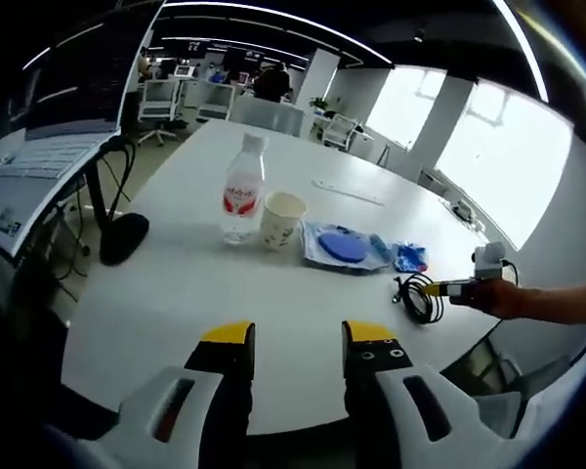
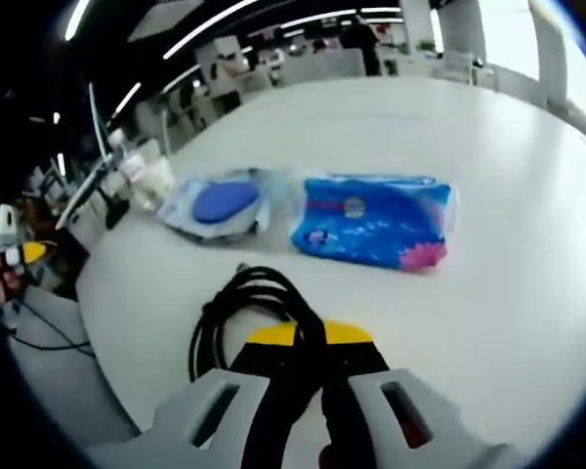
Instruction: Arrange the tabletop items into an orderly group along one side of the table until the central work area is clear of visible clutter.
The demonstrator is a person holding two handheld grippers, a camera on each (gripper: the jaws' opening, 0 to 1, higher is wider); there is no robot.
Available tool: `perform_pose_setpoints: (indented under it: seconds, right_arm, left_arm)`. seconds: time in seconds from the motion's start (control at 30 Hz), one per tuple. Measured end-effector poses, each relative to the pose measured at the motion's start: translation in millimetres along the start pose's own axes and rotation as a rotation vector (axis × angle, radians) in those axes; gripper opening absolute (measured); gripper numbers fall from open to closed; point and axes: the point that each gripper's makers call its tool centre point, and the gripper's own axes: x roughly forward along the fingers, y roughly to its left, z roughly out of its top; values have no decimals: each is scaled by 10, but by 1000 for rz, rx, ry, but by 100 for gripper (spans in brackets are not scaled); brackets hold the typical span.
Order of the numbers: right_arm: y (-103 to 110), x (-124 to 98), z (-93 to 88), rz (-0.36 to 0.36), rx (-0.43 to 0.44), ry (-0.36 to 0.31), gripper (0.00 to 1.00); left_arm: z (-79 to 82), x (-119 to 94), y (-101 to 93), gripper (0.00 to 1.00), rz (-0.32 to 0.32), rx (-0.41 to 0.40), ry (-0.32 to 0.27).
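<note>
A white table [image 1: 176, 283] carries a row of items: a clear water bottle [image 1: 242, 191] with a red label, a paper cup [image 1: 281, 219], a blue round pad in a plastic bag [image 1: 344, 244] and a blue packet [image 1: 408, 257]. A black cable coil [image 1: 420, 296] lies near the table's right edge. My left gripper [image 1: 298, 342] hangs open over the near edge, holding nothing. My right gripper [image 2: 311, 337] is shut on the black cable [image 2: 239, 308]. Beyond the cable lie the blue packet [image 2: 371, 220] and the bagged pad [image 2: 220, 202]. From the left gripper view, the right gripper [image 1: 439, 289] sits at the coil, held by a hand.
A black rounded object [image 1: 124, 237] rests at the table's left edge beside a monitor [image 1: 49, 147] on a stand. A thin pale strip [image 1: 347, 192] lies farther back. Office chairs [image 1: 158, 103] stand beyond the far end. The bottle [image 2: 127, 161] and cup [image 2: 158, 178] show far left.
</note>
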Motion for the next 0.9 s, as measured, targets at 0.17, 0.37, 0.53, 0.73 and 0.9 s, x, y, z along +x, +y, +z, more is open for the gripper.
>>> perform_pose_setpoints:
  seconds: [0.17,0.37,0.53,0.73,0.9]
  right_arm:
    - [7,64,97,-7,-1,-3,5]
    - [-38,104,182,-19,9,-5,4]
    - [-8,85,166,1,14,6,9]
    - [-16,13,149,2,17,-4,12]
    - [21,-81,177,5,-22,-9,15]
  left_arm:
    - [59,-10,24,34,2,-1,-10]
    - [119,3,19,34,1,9,-14]
    - [181,50,-26,34,-6,19,-20]
    - [236,135,-53,35,-19,29,-20]
    - [348,208,-88,35,-29,35,-29]
